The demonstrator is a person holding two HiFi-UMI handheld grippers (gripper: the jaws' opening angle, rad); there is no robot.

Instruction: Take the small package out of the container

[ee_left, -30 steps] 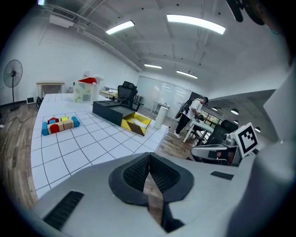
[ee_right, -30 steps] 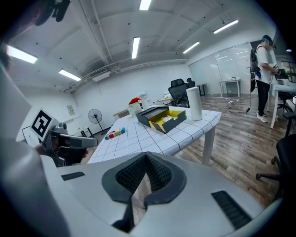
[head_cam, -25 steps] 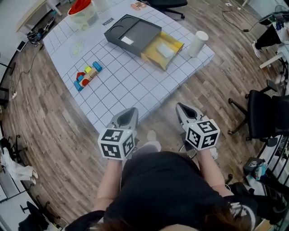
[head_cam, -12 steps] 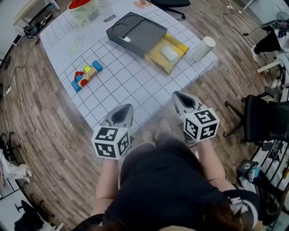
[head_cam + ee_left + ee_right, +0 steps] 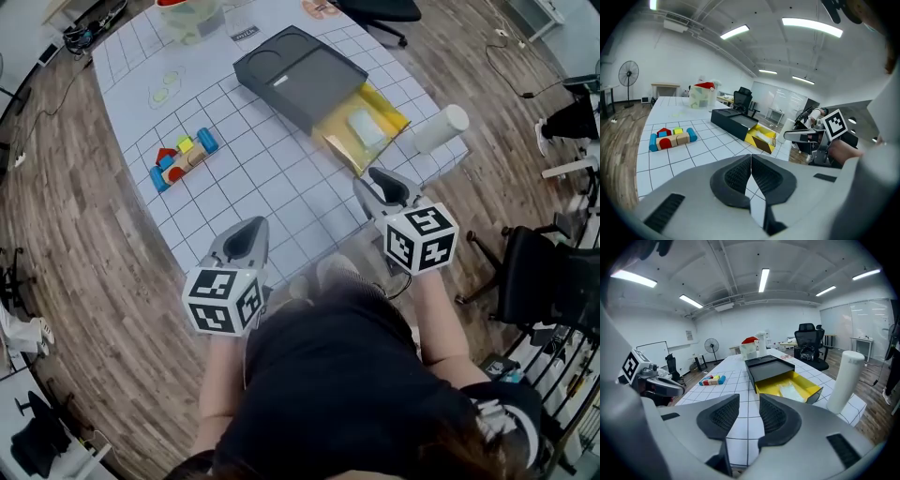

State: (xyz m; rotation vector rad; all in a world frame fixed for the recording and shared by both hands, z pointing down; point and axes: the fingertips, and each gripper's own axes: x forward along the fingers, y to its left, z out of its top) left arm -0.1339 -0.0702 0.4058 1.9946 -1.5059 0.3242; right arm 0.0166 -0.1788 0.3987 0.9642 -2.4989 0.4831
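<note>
A dark grey container (image 5: 300, 73) lies on the white gridded table (image 5: 272, 178), its yellow drawer (image 5: 392, 120) pulled out toward me. A small clear package (image 5: 366, 127) lies inside the drawer, also seen as the package (image 5: 791, 391) in the right gripper view. My right gripper (image 5: 382, 180) hovers at the table's near edge, just short of the drawer; its jaws are opening with nothing between them. My left gripper (image 5: 247, 230) is at the near edge further left, shut and empty, its jaws (image 5: 751, 161) pressed together.
A white cylinder (image 5: 441, 128) stands at the table corner right of the drawer. Coloured toy blocks (image 5: 183, 159) lie mid-left on the table. A clear tub with a red lid (image 5: 192, 17) sits at the far end. A black office chair (image 5: 544, 281) stands on the right.
The person has stepped closer to the table. Both grippers have moved forward, and the right one now reaches the table edge near the yellow drawer.
</note>
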